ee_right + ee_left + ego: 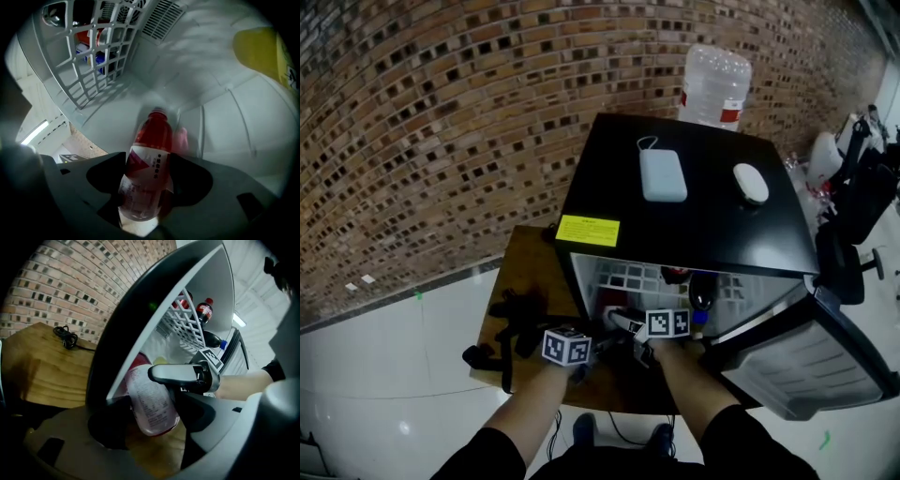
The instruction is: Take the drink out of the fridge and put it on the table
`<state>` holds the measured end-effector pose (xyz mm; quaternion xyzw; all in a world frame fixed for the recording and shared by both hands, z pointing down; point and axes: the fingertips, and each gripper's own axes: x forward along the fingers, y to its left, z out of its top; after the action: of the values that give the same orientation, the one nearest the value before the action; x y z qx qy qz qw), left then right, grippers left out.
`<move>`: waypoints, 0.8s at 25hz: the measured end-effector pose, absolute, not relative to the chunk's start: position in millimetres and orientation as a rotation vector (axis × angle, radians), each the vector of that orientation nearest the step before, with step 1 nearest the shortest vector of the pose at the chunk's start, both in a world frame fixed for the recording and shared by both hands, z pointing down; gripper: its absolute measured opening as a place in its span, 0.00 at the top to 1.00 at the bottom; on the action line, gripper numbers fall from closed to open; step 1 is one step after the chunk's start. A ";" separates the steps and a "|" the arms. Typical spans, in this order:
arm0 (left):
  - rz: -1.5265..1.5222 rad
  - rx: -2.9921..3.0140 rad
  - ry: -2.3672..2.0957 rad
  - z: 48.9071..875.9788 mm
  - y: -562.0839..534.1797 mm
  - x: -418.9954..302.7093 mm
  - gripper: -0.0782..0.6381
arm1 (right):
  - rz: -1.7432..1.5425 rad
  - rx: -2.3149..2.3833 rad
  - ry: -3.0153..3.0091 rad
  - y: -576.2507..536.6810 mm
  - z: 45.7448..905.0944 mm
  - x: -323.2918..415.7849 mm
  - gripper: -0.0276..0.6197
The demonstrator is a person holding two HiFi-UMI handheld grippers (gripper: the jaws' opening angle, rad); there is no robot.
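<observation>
A red drink bottle (149, 157) with a white label lies tilted on the floor of the open black mini fridge (694, 202). My right gripper (145, 187) is shut on its lower body, cap pointing into the fridge. The left gripper (150, 430) is at the fridge mouth with its jaws spread wide around the same bottle (151, 401); its pads flank the bottle without clearly pressing it. One silver finger (174, 374) of the right gripper crosses the bottle in the left gripper view. In the head view both marker cubes sit side by side at the fridge opening.
The fridge stands on a wooden table (530, 272) with black cables (511, 328) on its left part. Its door (811, 366) hangs open to the right. A wire shelf (89, 56) above holds cola bottles (204, 311). A power bank (663, 175) and mouse (751, 183) lie on top.
</observation>
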<state>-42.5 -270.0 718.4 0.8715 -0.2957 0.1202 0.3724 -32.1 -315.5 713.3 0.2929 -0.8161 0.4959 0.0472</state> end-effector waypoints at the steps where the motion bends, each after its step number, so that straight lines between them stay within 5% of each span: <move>1: 0.319 2.239 -0.763 718.9 -270.8 -42.7 0.46 | 1.511 0.875 -2.496 -315.2 712.9 -32.8 0.47; 9: 0.618 2.416 -0.708 721.2 -245.2 -18.5 0.48 | 1.447 0.852 -2.607 -281.5 711.3 -11.2 0.49; 20: 0.734 2.564 -0.700 731.4 -188.1 17.7 0.49 | 0.750 0.777 -2.742 -216.4 699.0 15.2 0.49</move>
<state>17.7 -188.1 731.4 0.9128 -0.2492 0.2613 0.1909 15.2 -216.4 699.0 0.2626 -0.9260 0.2533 0.0972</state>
